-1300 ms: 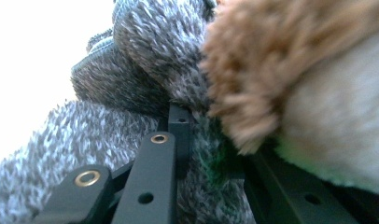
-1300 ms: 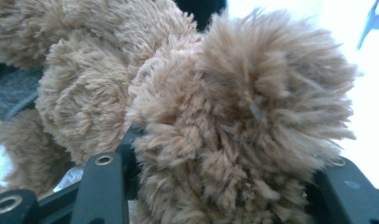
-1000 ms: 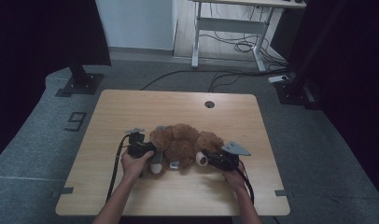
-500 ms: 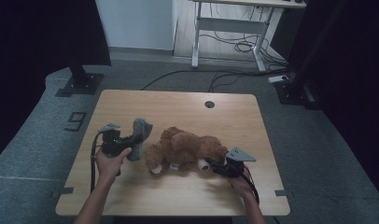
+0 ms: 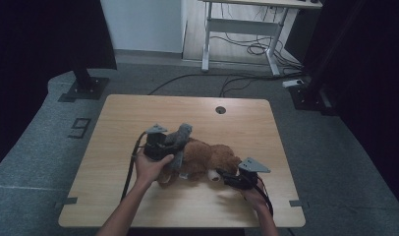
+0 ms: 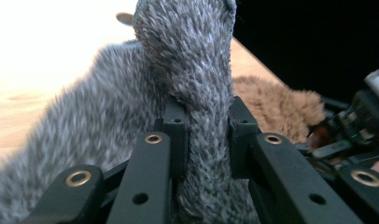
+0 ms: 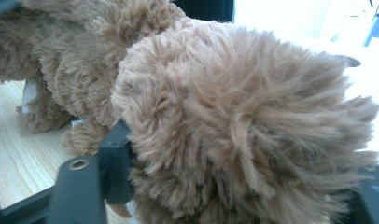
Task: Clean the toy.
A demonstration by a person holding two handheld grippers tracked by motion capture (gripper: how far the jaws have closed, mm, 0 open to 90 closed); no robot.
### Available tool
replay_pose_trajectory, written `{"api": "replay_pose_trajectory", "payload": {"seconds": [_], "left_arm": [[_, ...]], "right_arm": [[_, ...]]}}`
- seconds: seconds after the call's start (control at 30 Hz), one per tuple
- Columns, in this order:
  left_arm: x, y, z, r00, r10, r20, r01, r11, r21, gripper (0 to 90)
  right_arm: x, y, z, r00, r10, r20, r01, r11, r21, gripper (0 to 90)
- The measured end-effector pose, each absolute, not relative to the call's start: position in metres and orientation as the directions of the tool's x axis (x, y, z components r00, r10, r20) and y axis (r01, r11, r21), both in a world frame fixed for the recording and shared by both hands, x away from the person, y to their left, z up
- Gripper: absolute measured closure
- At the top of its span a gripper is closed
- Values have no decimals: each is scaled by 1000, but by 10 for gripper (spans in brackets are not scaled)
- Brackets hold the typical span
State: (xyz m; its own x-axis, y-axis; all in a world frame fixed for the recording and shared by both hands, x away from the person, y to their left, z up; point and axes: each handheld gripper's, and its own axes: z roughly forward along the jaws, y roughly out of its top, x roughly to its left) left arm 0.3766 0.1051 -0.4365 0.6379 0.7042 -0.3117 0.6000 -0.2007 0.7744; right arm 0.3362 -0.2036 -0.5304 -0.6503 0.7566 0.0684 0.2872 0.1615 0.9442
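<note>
Your left claw (image 5: 174,143) is clamped narrow on a strip of the grey plush (image 5: 180,135), the fur squeezed between the two jaws in the left gripper view, with the rest of the grey toy (image 6: 108,140) bulging off to the left of the jaws there. In the high view you hold it up above the desk (image 5: 119,118), right against the left end of the brown bear (image 5: 207,160), so the grey toy lies on and beside the bear's left side rather than apart from it

The bear lies on its side near the middle of the desk, long axis running left to right between your two hands. Your right claw (image 5: 226,175) is at its right end; its jaws have just been opening, and in the right gripper view the bear's fluffy end (image 7: 243,126) sits between them, the left jaw touching fur, the right jaw mostly hidden, so I cannot tell whether it still grips

The next move likely turns on drawing the grey toy leftwards, along the bear's axis, your left hand being nearer
</note>
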Motion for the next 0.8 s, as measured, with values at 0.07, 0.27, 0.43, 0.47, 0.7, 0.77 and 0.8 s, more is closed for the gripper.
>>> {"api": "replay_pose_trajectory", "payload": {"seconds": [0.07, 0.27, 0.43, 0.47, 0.7, 0.77, 0.8], "left_arm": [[374, 99, -443, 638, 716, -285, 593, -220, 775, 744], [362, 102, -459, 632, 729, -262, 568, -207, 797, 752], [353, 108, -467, 638, 718, -280, 561, -184, 807, 756], [351, 108, -468, 640, 716, -279, 559, -185, 808, 757], [338, 114, -472, 654, 697, -295, 563, -187, 805, 758], [336, 117, -474, 653, 690, -312, 570, -177, 803, 757], [335, 118, -474, 653, 686, -319, 572, -172, 802, 757]], "right_arm": [[336, -206, -529, -639, 762, 102, 313, 138, 940, 224], [336, -227, -519, -628, 740, 241, 397, 38, 917, 145], [334, -241, -510, -601, 746, 286, 407, -21, 913, 129], [335, -241, -509, -600, 745, 290, 409, -25, 912, 127], [339, -224, -513, -630, 721, 287, 448, 36, 893, 67], [339, -218, -516, -637, 721, 274, 461, 70, 885, 39], [339, -215, -518, -639, 721, 266, 468, 91, 879, 28]]}}
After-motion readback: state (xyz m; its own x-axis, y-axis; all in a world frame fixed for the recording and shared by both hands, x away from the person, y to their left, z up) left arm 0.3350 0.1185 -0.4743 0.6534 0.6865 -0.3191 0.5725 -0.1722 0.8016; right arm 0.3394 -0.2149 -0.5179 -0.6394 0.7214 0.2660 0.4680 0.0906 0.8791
